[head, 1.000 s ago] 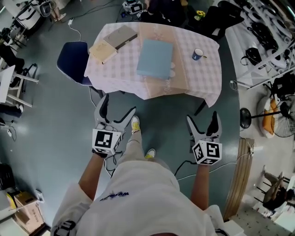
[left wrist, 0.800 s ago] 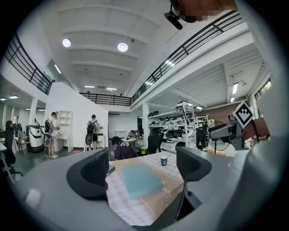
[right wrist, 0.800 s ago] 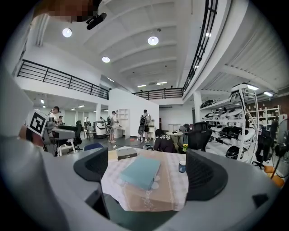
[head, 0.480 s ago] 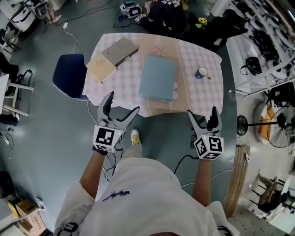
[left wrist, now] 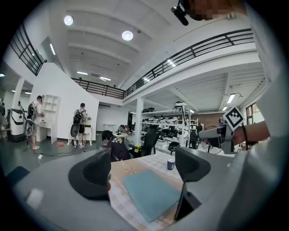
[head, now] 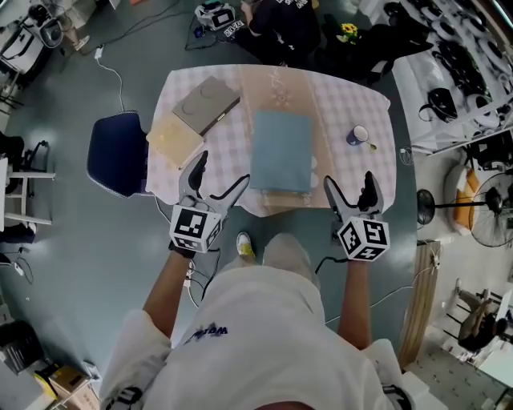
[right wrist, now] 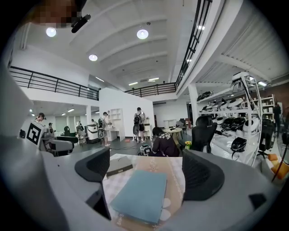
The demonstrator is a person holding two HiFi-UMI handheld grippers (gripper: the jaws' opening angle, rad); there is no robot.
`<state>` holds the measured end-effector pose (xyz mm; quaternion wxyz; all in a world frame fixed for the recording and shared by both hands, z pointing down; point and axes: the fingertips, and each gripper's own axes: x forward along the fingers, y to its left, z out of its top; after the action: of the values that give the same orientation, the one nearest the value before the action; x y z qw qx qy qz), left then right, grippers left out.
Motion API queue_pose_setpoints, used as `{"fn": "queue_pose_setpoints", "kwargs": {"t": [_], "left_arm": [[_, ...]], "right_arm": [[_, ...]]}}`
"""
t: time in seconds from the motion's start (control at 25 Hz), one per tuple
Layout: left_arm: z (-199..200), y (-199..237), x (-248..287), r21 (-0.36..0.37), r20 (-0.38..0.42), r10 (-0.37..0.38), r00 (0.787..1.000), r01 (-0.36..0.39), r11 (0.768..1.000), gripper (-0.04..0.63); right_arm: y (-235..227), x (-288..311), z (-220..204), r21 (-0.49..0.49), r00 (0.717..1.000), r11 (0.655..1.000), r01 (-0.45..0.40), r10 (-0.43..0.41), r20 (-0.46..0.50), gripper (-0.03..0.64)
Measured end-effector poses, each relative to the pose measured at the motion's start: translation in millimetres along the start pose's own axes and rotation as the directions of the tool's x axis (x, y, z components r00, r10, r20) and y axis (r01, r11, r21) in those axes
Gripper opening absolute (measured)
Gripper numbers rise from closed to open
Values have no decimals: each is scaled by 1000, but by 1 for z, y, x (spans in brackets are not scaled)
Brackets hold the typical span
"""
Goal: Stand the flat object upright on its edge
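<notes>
- Left gripper (head: 218, 176): jaws spread and empty, poised at the table's (head: 345, 92) near edge, probably to reach in.
- Blue book (head: 281, 150): lies flat by the near edge, midway along, not yet upright.
- Right gripper (head: 349, 186): jaws spread too, holding nothing, flanking the book.

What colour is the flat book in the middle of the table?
Light blue book, clearest in head view.

The tabletop's (right wrist: 115, 182) near edge hides behind the right hand-held gripper (right wrist: 145, 168). The person beyond (head: 280, 24) is cut off by the head view's top edge.
</notes>
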<state>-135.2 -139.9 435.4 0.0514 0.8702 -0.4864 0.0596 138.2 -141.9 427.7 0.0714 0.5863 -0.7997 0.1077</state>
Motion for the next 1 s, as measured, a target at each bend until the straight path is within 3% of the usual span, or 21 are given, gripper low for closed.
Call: {"fn": "queue_pose_setpoints", "kwargs": {"t": [0.28,0.6,1.0], "left_arm": [[-26,22,74,-59,-59,-36,998,32,998,443],[-66,49,155,-115,-141,-34,989,17,993,437],[-158,81,252,-227,-312,-92,946,20,974,428]], "right_arm": [[-30,68,-28,19,996,1000,-3,5,-91,490],[-53,159,-66,8,977,998,-60,60,-204,477],[-92,256,-143,131,929,989,-62,105,-354,463]]}}
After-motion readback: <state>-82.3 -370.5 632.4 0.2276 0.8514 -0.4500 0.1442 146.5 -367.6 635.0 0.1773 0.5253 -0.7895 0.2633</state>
